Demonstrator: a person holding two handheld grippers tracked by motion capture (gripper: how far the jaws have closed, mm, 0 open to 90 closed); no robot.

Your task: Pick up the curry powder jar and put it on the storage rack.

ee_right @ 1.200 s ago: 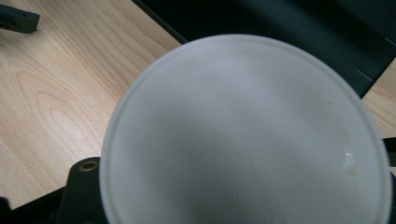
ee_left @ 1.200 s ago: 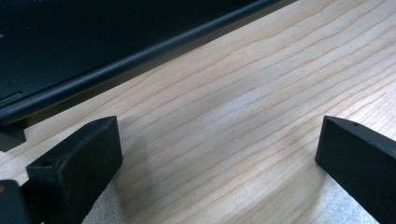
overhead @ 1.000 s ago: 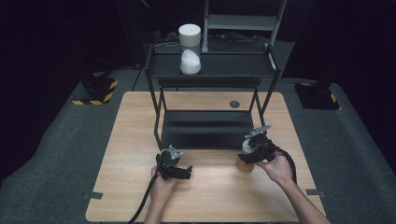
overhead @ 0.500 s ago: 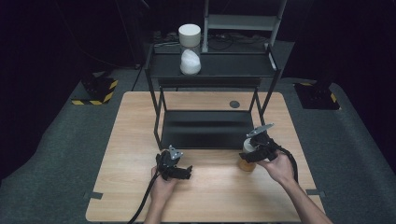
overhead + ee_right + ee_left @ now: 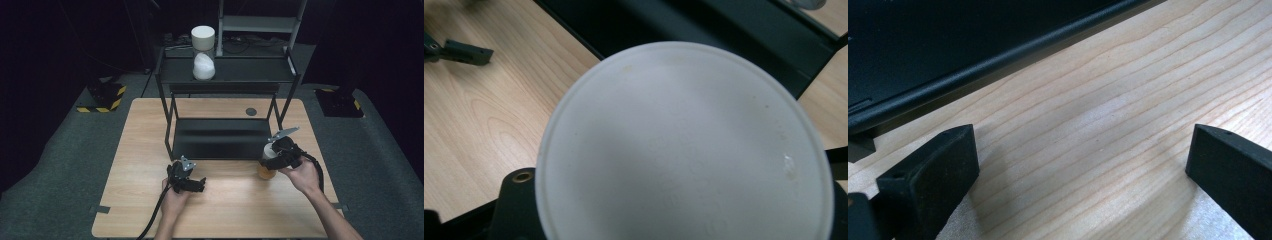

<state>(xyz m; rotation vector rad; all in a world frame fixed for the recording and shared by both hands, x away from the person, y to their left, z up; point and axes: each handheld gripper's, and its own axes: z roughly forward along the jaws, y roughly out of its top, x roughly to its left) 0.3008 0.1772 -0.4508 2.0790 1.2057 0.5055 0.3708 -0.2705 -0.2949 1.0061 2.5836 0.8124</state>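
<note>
Now lifting a jar near the rack's front edge

Left gripper [image 5: 187, 181] idle on the table [image 5: 225, 210], jaws apart and empty; right gripper [image 5: 278, 156] clamped on white-lidded jar [image 5: 267, 167] (amber contents). Could clip the rack [image 5: 220, 137] and tip, or slip if squeezed loosely.

No words, brand names or numbers can be read anywhere in these views. The only sign-like marks are the yellow-and-black hazard stripes [image 5: 102, 100] on a dark block on the floor, left of the surface, and a fainter striped patch [image 5: 355, 103] on the floor at the right.
</note>
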